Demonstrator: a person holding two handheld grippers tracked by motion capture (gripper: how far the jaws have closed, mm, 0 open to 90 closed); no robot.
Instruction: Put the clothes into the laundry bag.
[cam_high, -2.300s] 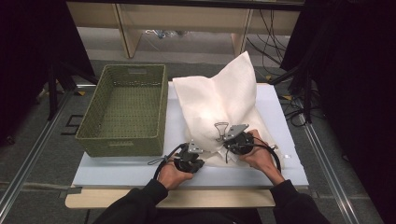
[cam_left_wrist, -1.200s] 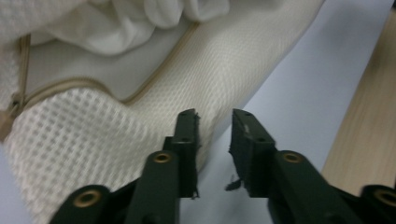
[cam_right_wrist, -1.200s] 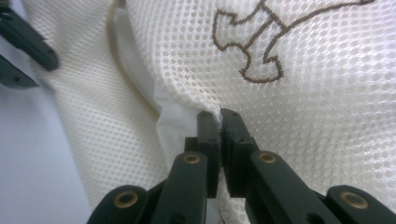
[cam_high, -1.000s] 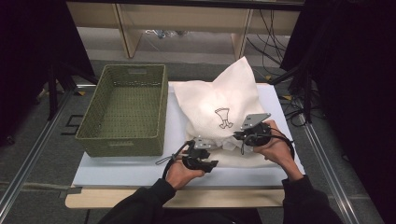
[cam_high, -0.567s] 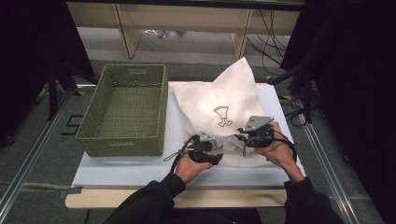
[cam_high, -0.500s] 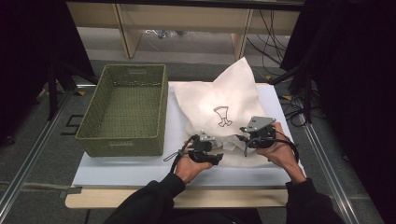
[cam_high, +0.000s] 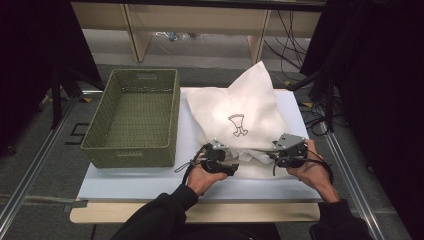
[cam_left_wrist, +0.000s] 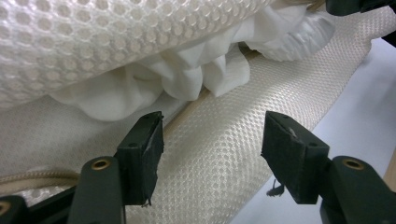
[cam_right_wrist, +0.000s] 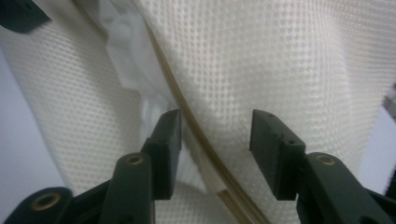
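- White tabletop (cam_high: 150, 182) carries one green woven basket (cam_high: 134, 116) at 9 o'clock and one white mesh bag (cam_high: 240, 112) at 2 o'clock, well apart from dark shelving behind
- One line drawing (cam_high: 238, 125) marks the bag's middle
- Two grippers sit at the bag's near edge: left gripper (cam_high: 231, 167) at 6 o'clock, right gripper (cam_high: 274, 154) at 4 o'clock
- Both have just been opening; jaws straddle the mesh hem, pads off it, released
- Since a second ago, the right gripper has dropped closer to the left one

Green woven basket (cam_high: 132, 120) on white tabletop (cam_high: 150, 177), left side; cables (cam_high: 295, 37) behind.
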